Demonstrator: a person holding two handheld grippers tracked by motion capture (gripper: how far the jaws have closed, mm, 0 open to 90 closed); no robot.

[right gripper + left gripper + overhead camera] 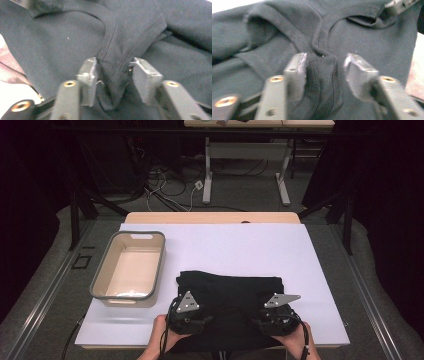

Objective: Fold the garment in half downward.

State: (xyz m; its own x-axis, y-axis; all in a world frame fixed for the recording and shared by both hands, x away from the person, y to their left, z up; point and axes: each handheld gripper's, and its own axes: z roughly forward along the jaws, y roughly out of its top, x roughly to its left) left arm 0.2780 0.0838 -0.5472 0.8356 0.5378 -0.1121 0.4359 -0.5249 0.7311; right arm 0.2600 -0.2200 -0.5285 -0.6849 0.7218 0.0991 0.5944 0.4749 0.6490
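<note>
A black garment (230, 292) lies folded on the white mat near the table's front edge. My left gripper (191, 314) rests on its near-left part and my right gripper (274, 313) on its near-right part, each held by a hand. In the left gripper view the jaws (324, 62) stand apart with a raised fold of the dark cloth (322, 75) loose between them, beside a ribbed neckline seam. In the right gripper view the jaws (113, 65) likewise stand apart around a hemmed fold of the cloth (112, 75). Neither pair of pads squeezes the fabric.
A beige bin with a grey rim (107, 270) stands empty on the left of the mat (240, 245). Bare mat lies beyond and to the right of the garment. Another table's legs and cables are on the floor behind.
</note>
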